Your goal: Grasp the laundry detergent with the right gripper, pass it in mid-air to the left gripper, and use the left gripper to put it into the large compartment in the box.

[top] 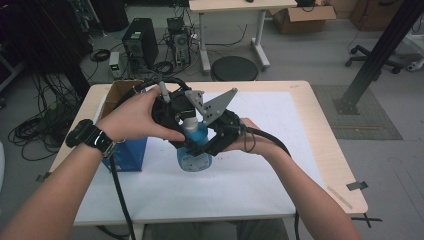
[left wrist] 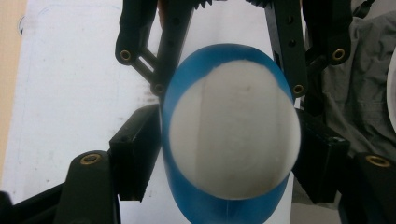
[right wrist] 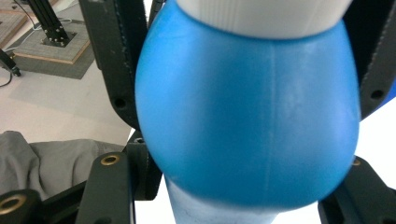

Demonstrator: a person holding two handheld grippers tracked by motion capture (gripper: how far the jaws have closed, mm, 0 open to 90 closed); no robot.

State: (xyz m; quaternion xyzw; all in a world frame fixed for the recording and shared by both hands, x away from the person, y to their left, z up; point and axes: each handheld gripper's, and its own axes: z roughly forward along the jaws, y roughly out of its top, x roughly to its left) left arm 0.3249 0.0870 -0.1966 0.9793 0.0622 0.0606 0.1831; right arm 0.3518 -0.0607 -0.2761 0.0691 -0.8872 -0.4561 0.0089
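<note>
— White paper covers the wooden table (top: 320, 125), and beyond it the grey floor holds computer towers, loose cables and a round black stool. What stands on the sheet?

— Near its middle stands a blue bottle (top: 194, 150) with a white cap (top: 188, 121). Just to its left sits a blue cardboard box (top: 124, 150) with its flaps up.

— Where are the two tools?

— Both meet at the bottle. The left gripper (top: 175, 117) comes over the top from the left side; in the left gripper view the cap (left wrist: 233, 135) sits between its black jaws, which stand close on either side of it. Whether the pads actually press on it cannot be told.

— And the other one?

— The right gripper (top: 220, 135) reaches in from the right, lower down. In the right gripper view the bottle's rounded blue shoulder (right wrist: 247, 112) is wedged between its jaws, which pinch the bottle.

— Is the bottle upright?

— Yes, upright, its base on the paper in the high view.
</note>
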